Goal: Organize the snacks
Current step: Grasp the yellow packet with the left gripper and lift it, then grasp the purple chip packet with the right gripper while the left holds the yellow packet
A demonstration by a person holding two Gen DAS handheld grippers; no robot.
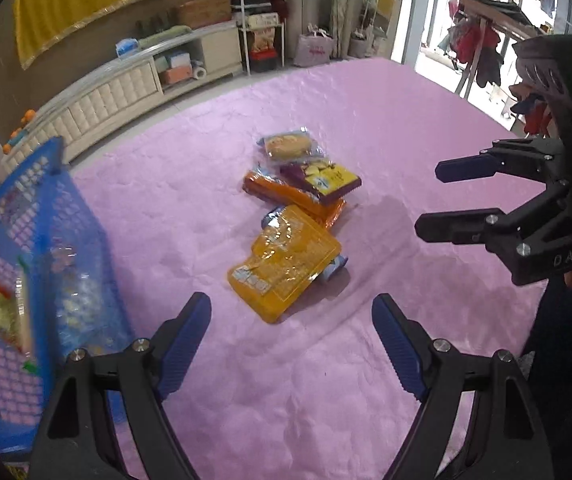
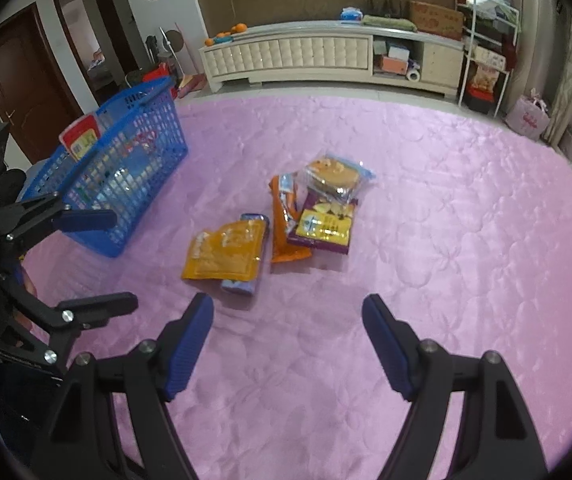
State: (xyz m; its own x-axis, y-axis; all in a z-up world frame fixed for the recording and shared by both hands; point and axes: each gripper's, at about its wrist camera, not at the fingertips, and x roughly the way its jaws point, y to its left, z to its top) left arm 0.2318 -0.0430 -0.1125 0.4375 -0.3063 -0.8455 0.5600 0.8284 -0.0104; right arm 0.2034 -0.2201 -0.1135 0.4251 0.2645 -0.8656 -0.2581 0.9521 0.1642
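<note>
A pink quilted cover is spread over the working surface, and the snacks are found clustered near its middle. A yellow-orange packet is laid flat at the near end of the cluster, with a small blue-and-white packet partly covered beneath it. A long orange packet is placed just beyond, and a purple and yellow box is rested partly on it. A clear bag holding a round baked item is set at the far end of the cluster, touching the purple and yellow box.

A blue plastic basket is stood toward the left edge of the cover, well apart from the cluster. Several packets are seen inside it, among them a red and yellow one propped upright against its wall; the others cannot be made out through the mesh.

The left gripper is held above the cover just short of the yellow-orange packet, its jaws spread wide with nothing between them. The right gripper is held likewise on the near side of the cluster, jaws released and empty. Neither gripper is in contact with any packet.

A long cream cabinet is observed against the far wall.
</note>
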